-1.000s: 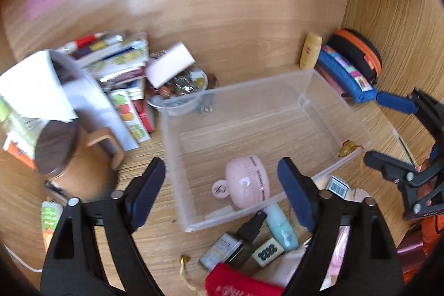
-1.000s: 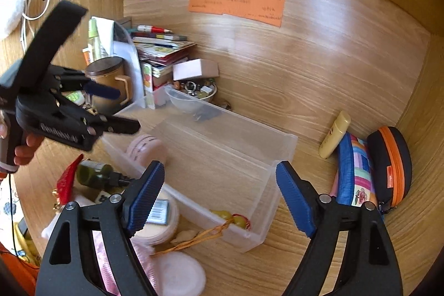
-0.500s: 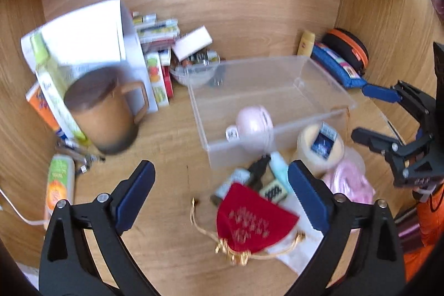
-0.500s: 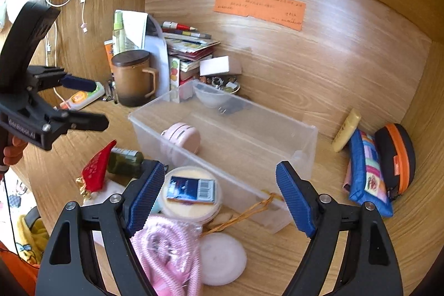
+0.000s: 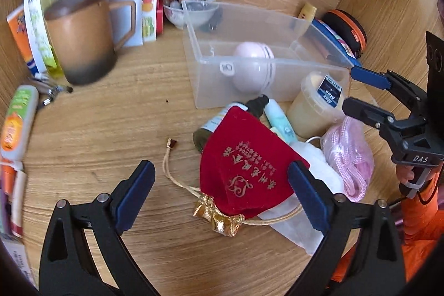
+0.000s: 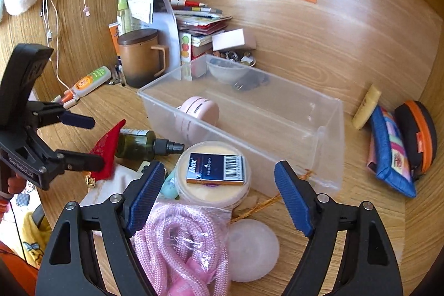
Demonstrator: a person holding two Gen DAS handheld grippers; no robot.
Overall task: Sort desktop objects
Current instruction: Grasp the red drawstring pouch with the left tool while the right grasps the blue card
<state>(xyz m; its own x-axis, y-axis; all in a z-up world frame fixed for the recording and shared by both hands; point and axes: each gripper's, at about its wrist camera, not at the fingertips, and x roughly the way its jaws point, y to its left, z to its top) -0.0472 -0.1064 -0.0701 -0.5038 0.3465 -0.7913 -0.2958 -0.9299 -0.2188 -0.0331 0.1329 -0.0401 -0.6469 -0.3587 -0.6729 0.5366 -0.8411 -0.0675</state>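
On the cluttered wooden tabletop (image 5: 116,129), our left claw (image 5: 220,186) hangs wide apart over the red pouch (image 5: 244,165), seemingly the next pick for the clear bin (image 5: 194,46). Our right claw (image 6: 216,194) is closing, empty, near the round tub (image 6: 212,174).

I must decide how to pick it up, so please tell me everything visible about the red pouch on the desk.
The red velvet pouch is a soft drawstring bag with gold printed characters and an emblem on its face. Its gathered mouth has a gold trim and a thin gold cord that trails over the wooden desk. It lies flat, partly over a dark green spray bottle and white cloth. The open left gripper frames it without touching.
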